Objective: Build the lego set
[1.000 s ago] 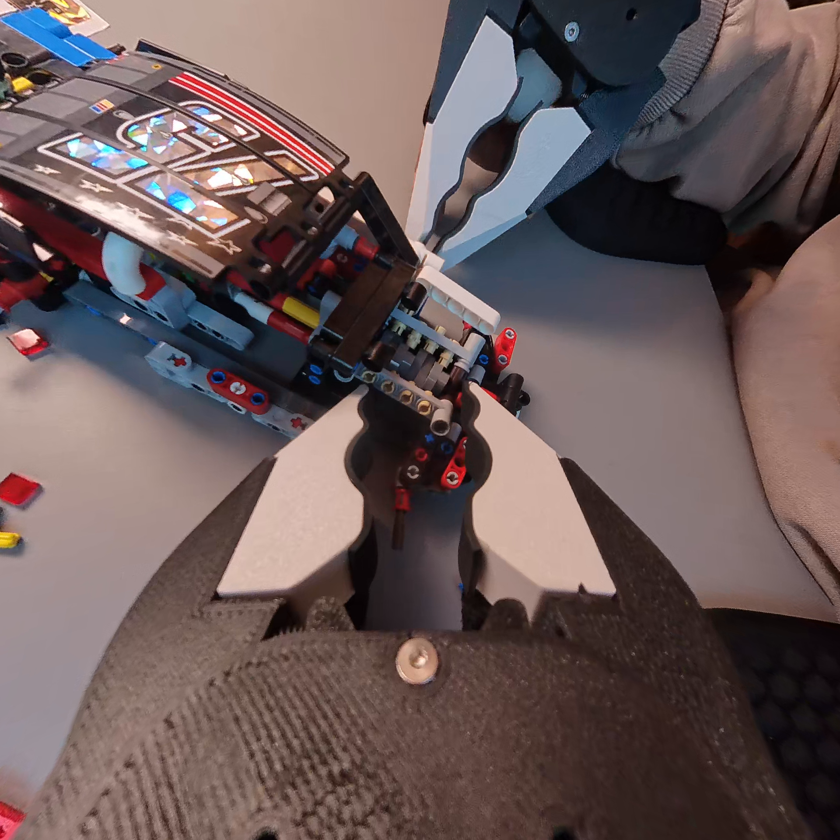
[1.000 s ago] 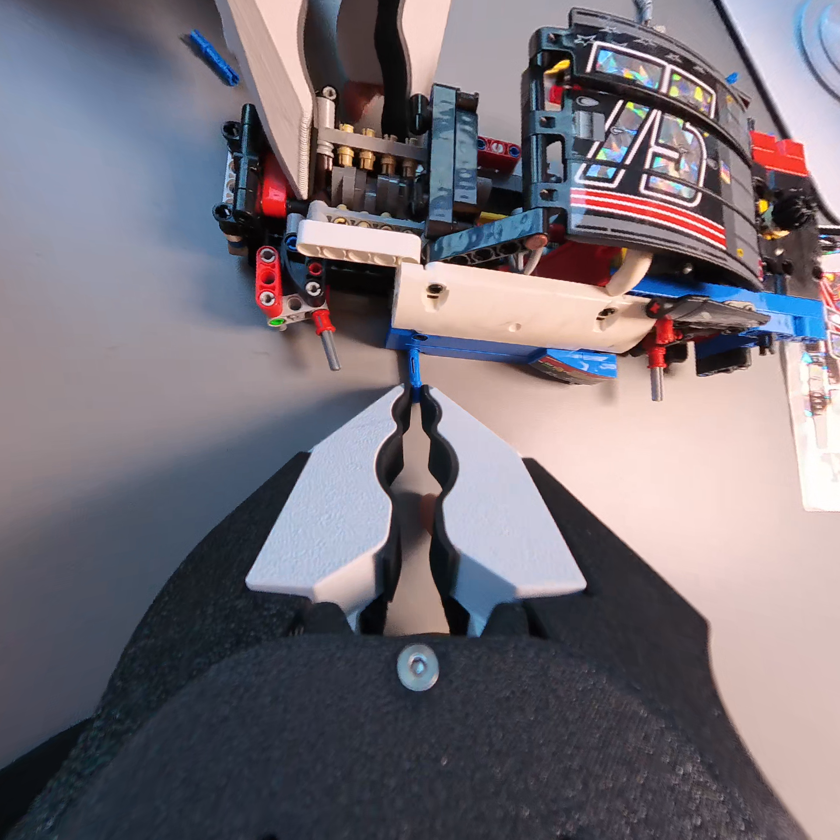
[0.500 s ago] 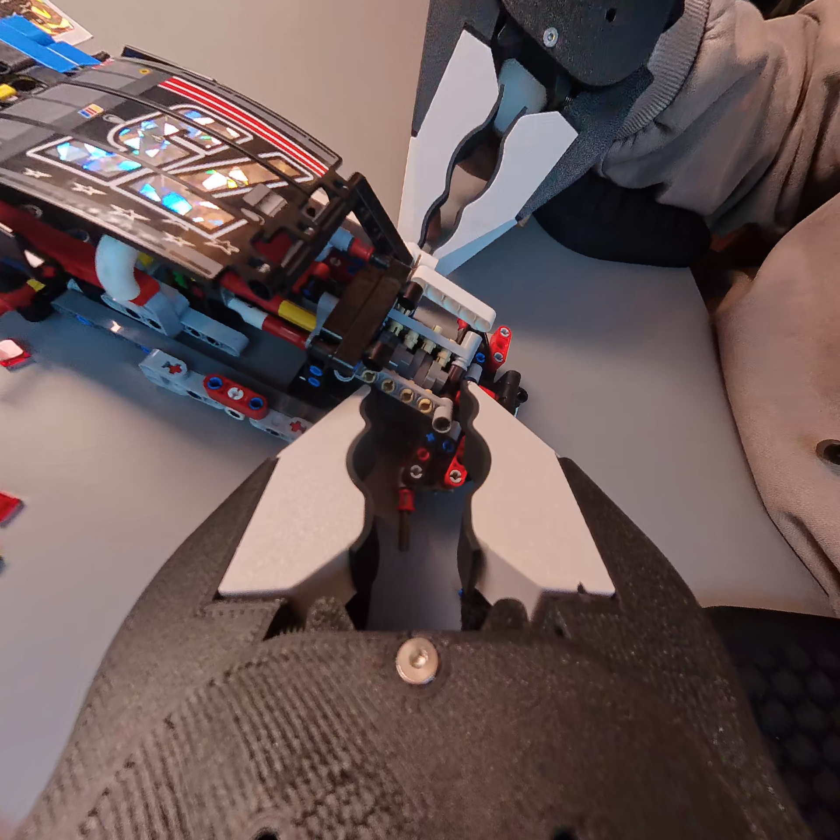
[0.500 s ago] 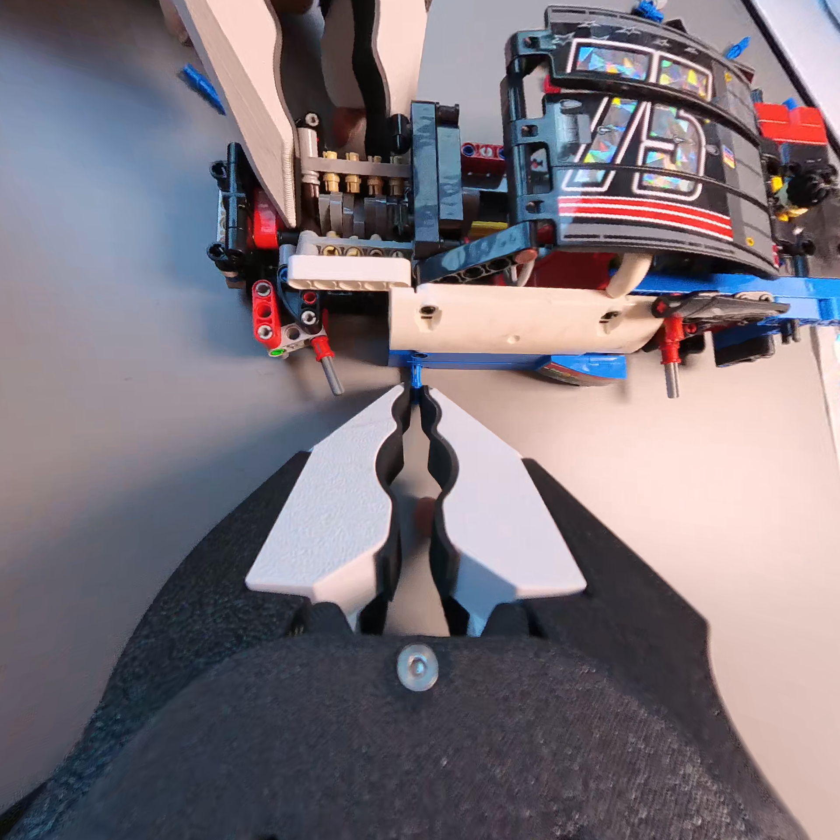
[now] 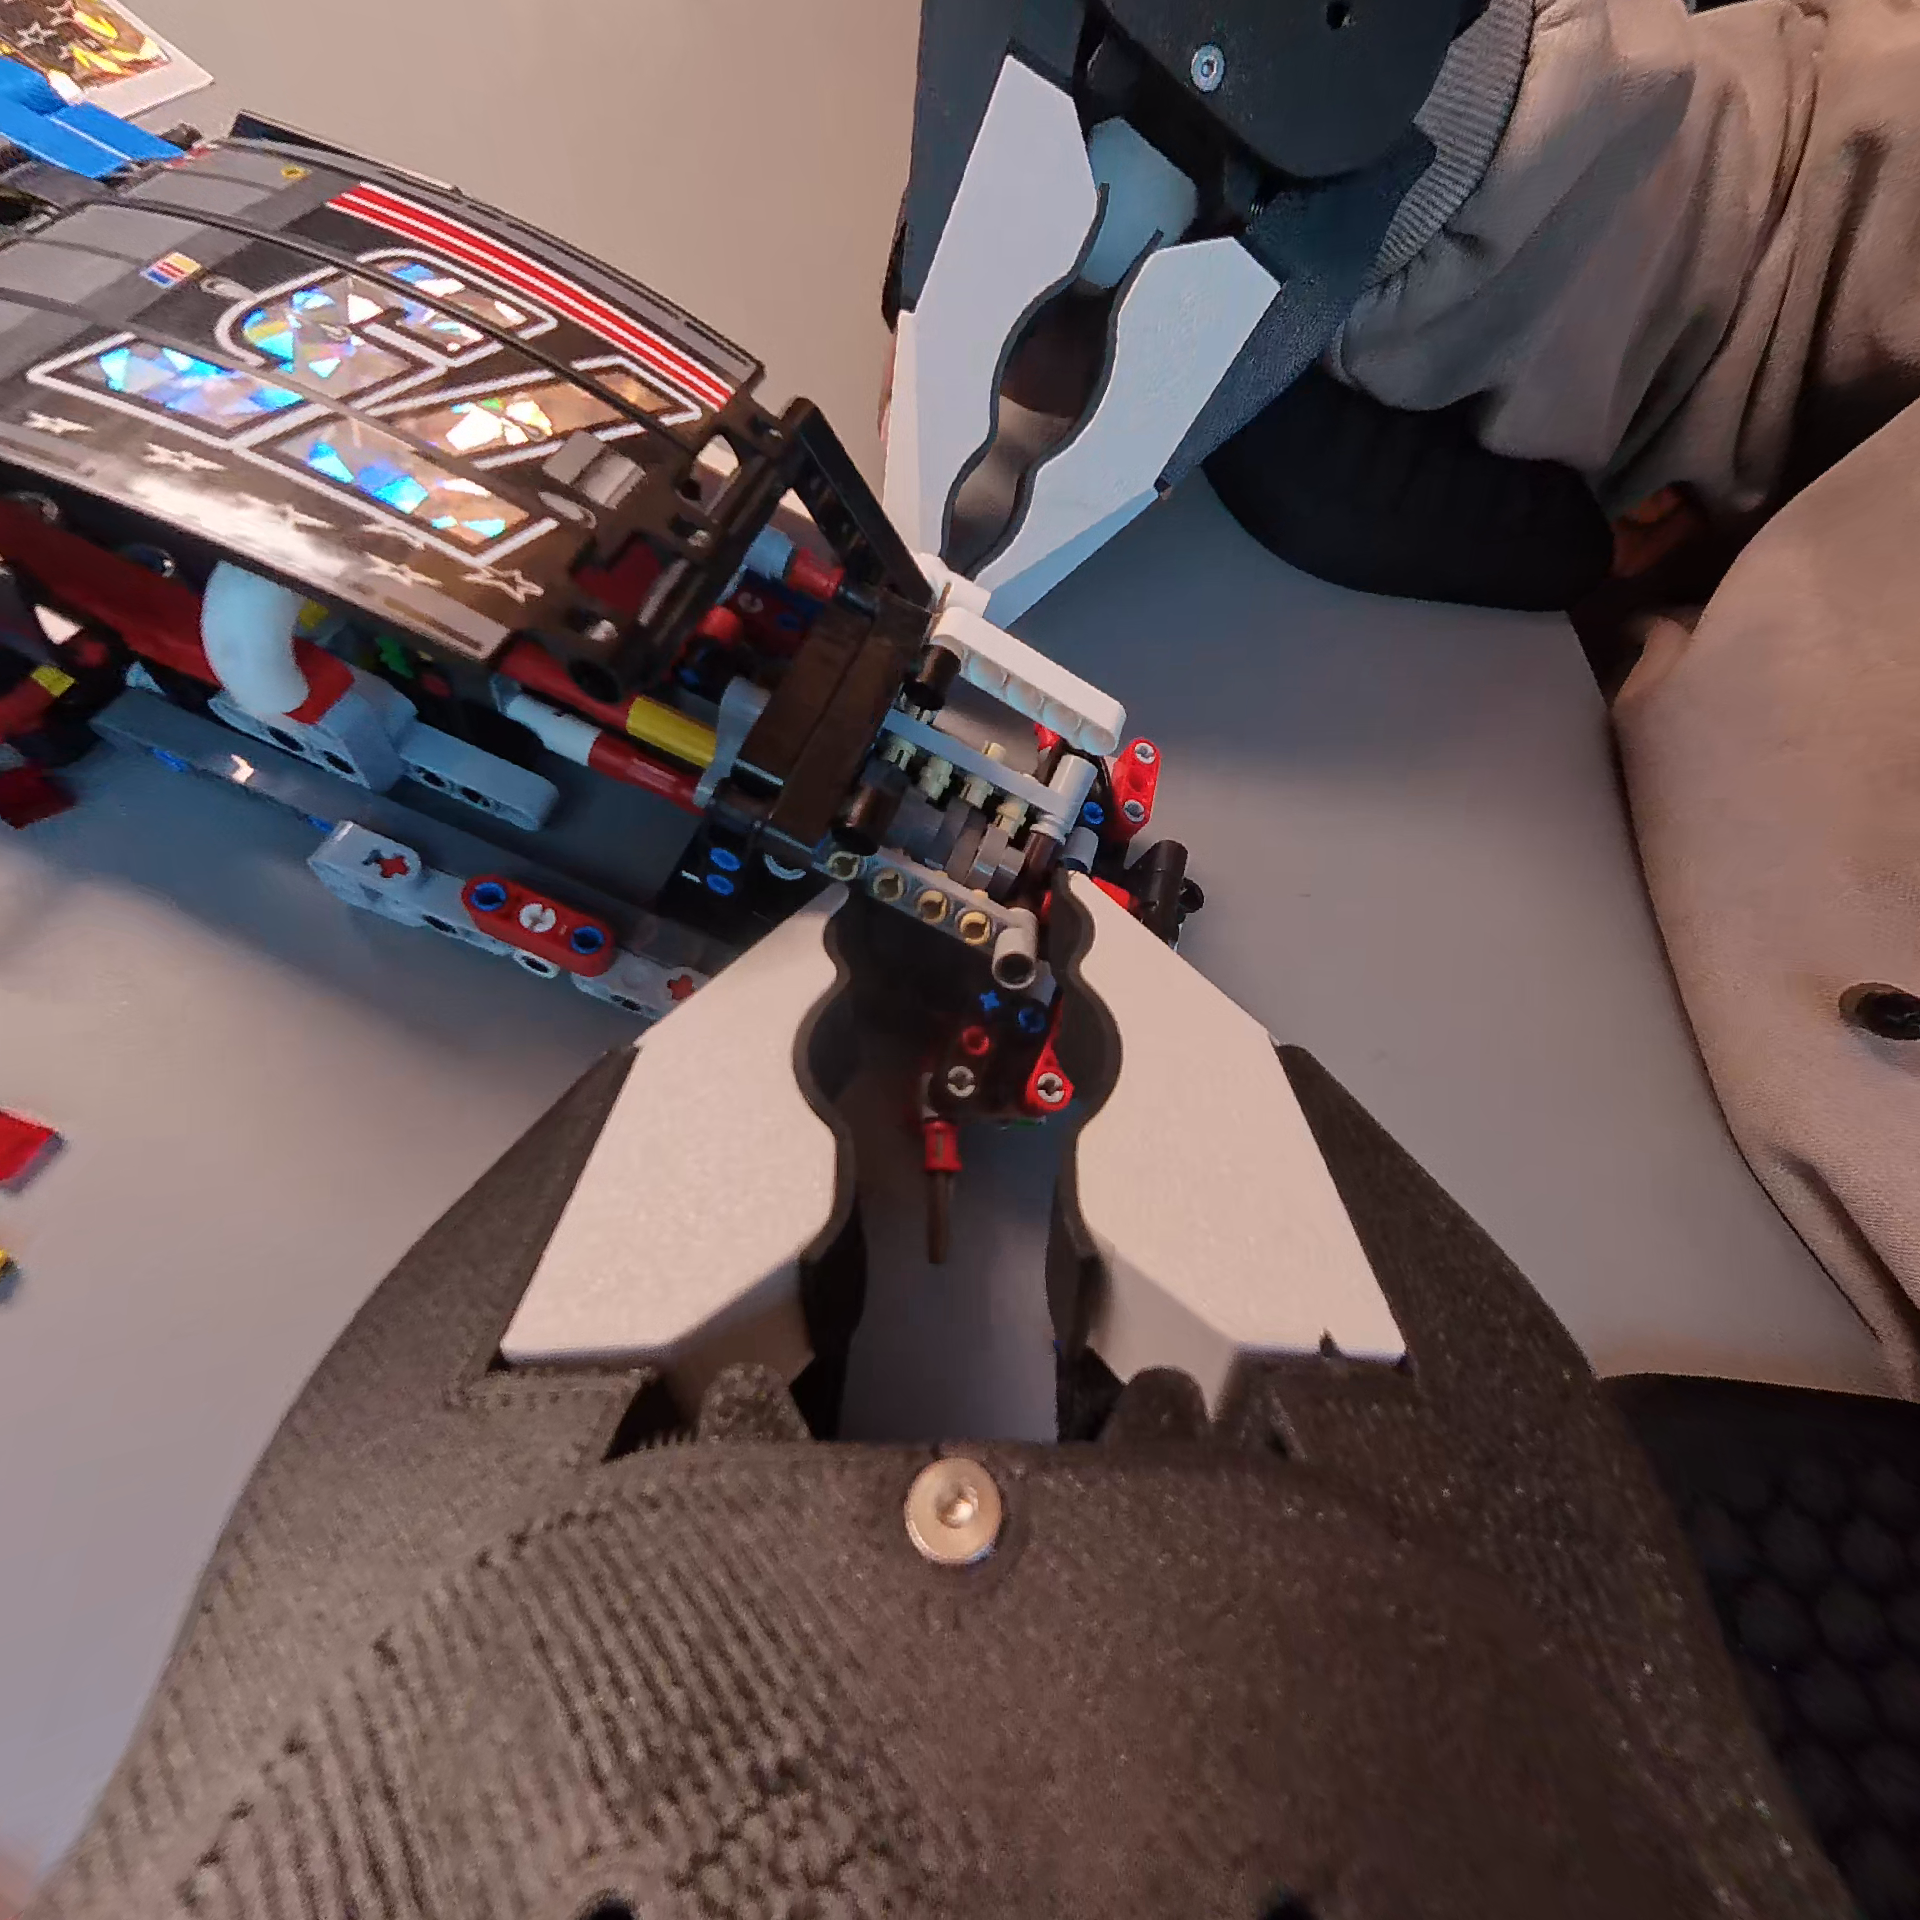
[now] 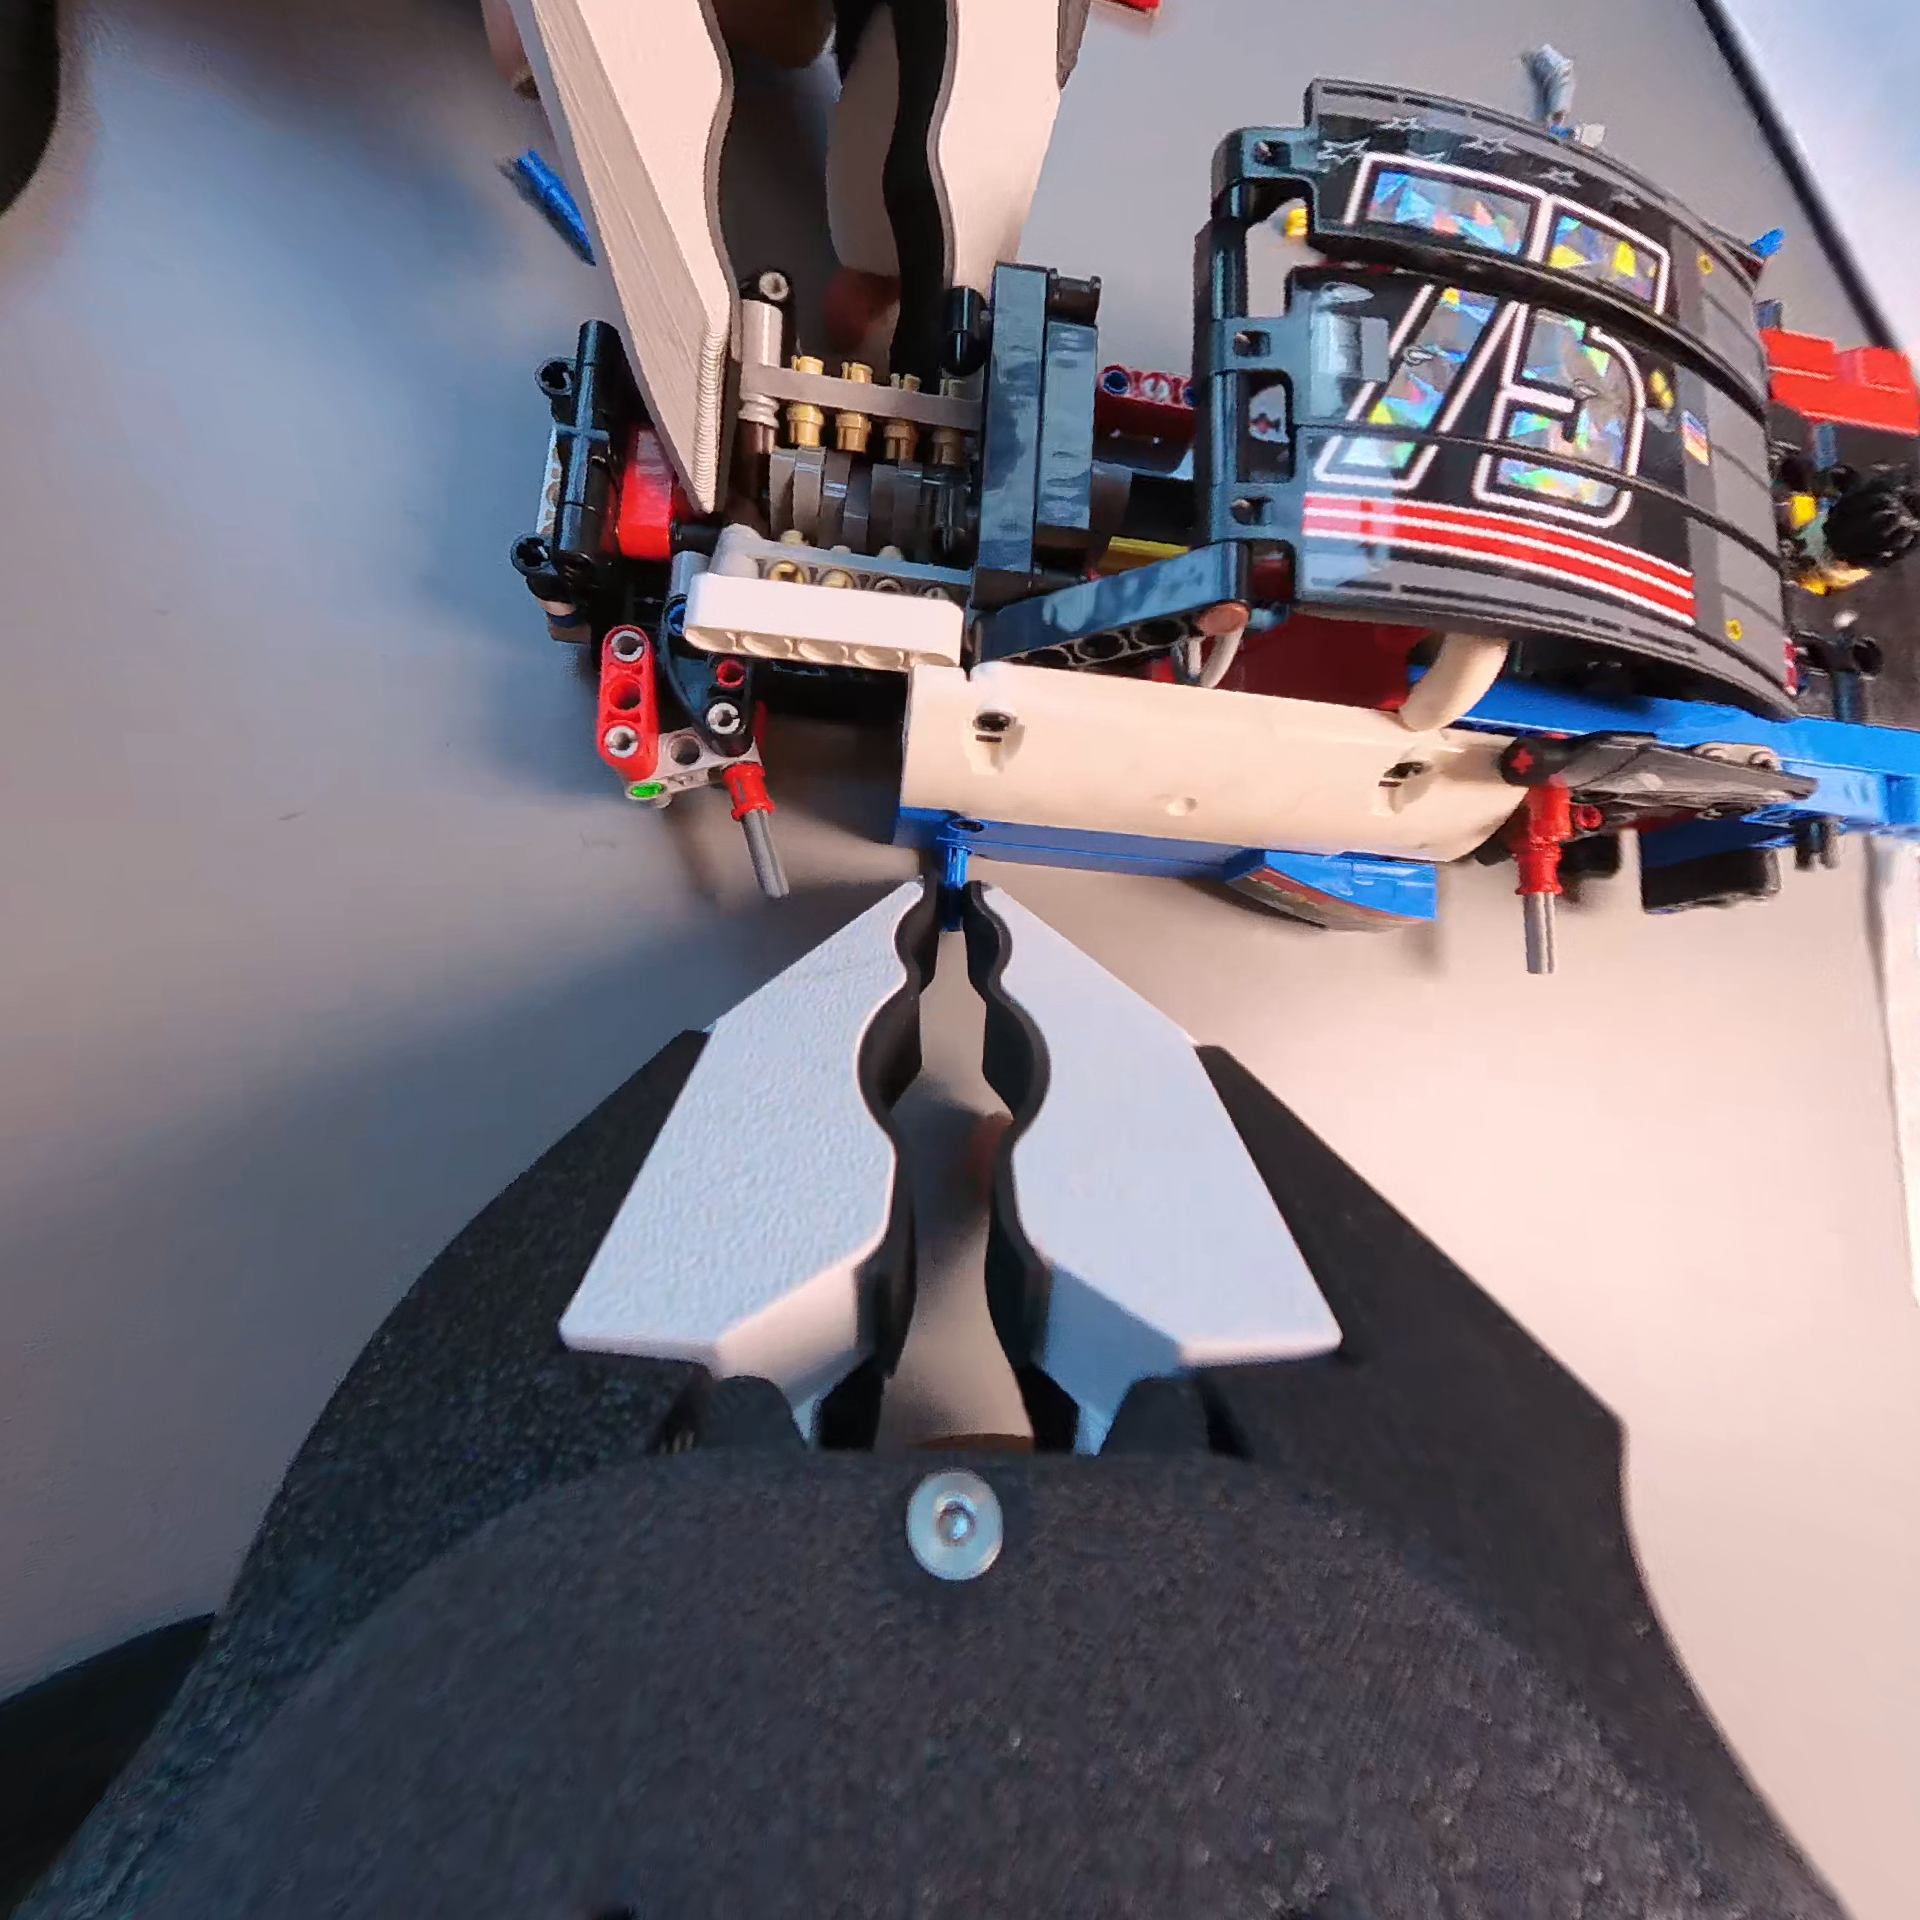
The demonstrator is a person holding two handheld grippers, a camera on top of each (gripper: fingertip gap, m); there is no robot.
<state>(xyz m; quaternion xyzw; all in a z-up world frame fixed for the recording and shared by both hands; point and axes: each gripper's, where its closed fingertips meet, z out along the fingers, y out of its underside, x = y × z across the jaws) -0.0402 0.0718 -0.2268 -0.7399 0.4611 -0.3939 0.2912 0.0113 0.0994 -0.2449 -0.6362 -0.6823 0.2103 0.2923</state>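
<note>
With the car (image 6: 1195, 582) sitting well advanced on the table (image 6: 260, 935), my left gripper (image 5: 951, 914) was clamped around its rear engine block while my right gripper (image 6: 943, 902) pinched a blue pin (image 6: 951, 883) half-seated in the blue side rail (image 6: 1143, 840), wheels and loose parts seemingly outstanding.

Under my work spreads a plain grey table (image 5: 1351, 831). Off to my right I see a beige sleeve (image 5: 1662, 260) with a ribbed grey cuff, and a dark honeycomb-patterned mat (image 5: 1818, 1662) at the table's edge.
</note>
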